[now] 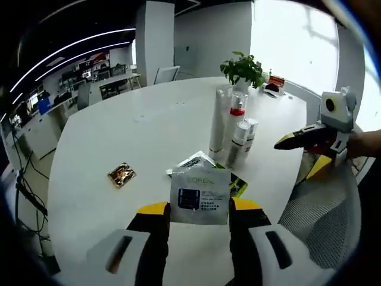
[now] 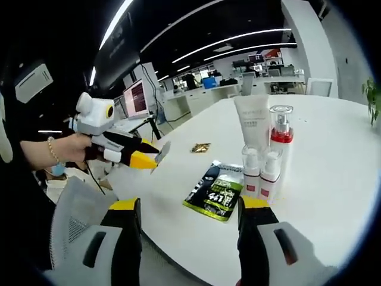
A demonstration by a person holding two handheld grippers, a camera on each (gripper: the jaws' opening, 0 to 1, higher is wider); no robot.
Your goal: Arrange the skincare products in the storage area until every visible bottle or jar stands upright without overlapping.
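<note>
Left gripper view: left gripper (image 1: pixel 199 208) clamped on a silver L'Oréal sachet (image 1: pixel 200 195), lifted above the white table (image 1: pixel 107 149). Behind it, a second silver sachet (image 1: pixel 191 163) and a dark green packet (image 1: pixel 237 186) lie flat. Beyond stand the white tube (image 1: pixel 219 119), the red-collared pump bottle (image 1: pixel 236 122) and two small bottles (image 1: pixel 243 140), all upright and close together. A gold foil wrapper (image 1: pixel 121 174) lies well apart on the bare top; a potted plant (image 1: pixel 243 69) stands at the far edge. The right gripper (image 1: pixel 284 142) comes in from the right, jaws together on nothing.

Right gripper view: own jaws stand wide apart, empty, over the near table edge (image 2: pixel 178 229). The dark green packet (image 2: pixel 215 190) lies flat just beside the small bottles (image 2: pixel 261 171); tube (image 2: pixel 252 122) and pump bottle (image 2: pixel 280 140) stand behind them. The left gripper (image 2: pixel 156 156) shows at left, the sachet seen edge-on.

Step in hand, as I judge it: clearing flat sachets off the pile (bottles already look upright). Next move calls for setting the sachet down on bare table, overlapping nothing.
</note>
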